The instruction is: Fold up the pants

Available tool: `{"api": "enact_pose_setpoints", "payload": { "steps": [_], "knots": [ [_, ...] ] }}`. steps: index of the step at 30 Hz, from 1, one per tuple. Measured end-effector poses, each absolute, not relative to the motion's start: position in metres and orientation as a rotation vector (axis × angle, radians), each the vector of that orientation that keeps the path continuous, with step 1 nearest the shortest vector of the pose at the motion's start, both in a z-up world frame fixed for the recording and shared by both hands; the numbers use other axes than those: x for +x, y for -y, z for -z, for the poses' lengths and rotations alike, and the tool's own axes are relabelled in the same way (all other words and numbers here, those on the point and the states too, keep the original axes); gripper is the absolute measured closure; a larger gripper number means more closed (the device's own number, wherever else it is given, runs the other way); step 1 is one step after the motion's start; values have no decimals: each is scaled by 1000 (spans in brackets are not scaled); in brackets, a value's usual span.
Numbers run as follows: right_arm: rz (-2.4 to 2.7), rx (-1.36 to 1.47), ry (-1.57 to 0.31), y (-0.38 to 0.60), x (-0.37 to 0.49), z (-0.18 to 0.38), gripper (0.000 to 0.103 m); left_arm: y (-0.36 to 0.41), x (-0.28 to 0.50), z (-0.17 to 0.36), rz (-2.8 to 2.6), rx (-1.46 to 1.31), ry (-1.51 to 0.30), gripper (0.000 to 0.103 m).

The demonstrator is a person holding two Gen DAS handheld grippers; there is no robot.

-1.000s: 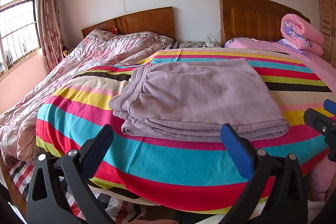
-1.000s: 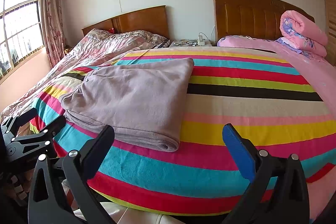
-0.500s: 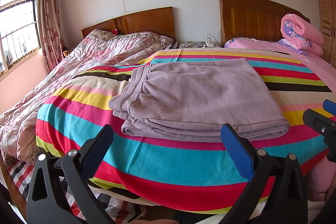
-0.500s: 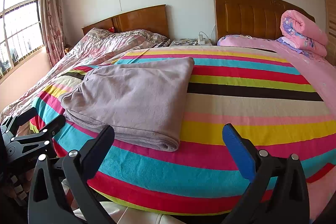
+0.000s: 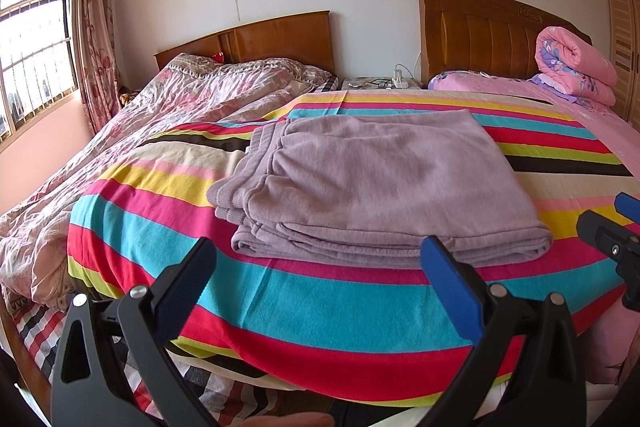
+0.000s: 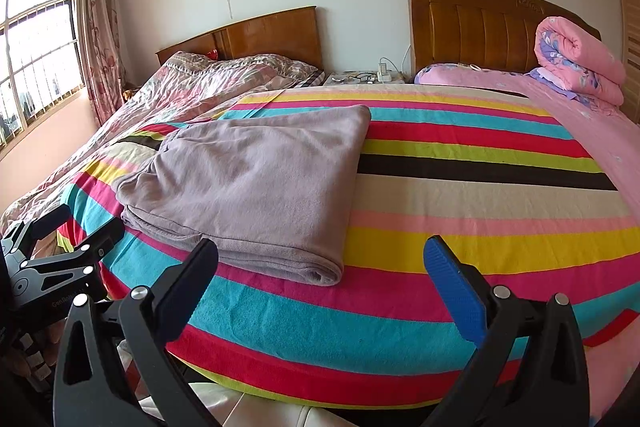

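Left wrist | pants (image 5: 376,187) folded on striped blanket (image 5: 304,303) | both grippers' fingers wide, empty

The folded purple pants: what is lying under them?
The purple pants lie on the striped blanket, its stripes showing all around them. Whatever lies directly beneath the pants is covered and cannot be seen.

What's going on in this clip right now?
A person holds a claw in each hand at the foot of a bed with a striped blanket. A pair of mauve pants lies on the blanket, already folded into a flat stack of layers. The left claw and right claw are both open and empty, held short of the pants and touching nothing. The folding looks done or nearly so.
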State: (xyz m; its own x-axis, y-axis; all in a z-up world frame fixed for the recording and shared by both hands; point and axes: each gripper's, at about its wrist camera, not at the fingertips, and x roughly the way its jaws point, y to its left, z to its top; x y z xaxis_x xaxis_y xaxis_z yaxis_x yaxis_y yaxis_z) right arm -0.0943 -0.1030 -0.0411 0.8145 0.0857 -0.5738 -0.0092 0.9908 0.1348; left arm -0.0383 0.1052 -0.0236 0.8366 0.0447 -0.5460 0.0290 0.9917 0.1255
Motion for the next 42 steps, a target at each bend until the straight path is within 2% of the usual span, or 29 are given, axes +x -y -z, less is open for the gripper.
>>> {"api": "enact_pose_setpoints", "payload": {
  "steps": [42],
  "knots": [
    [-58, 129, -626, 101, -97, 44, 4, -103, -40, 29, -5, 116, -601, 1]
  ]
}}
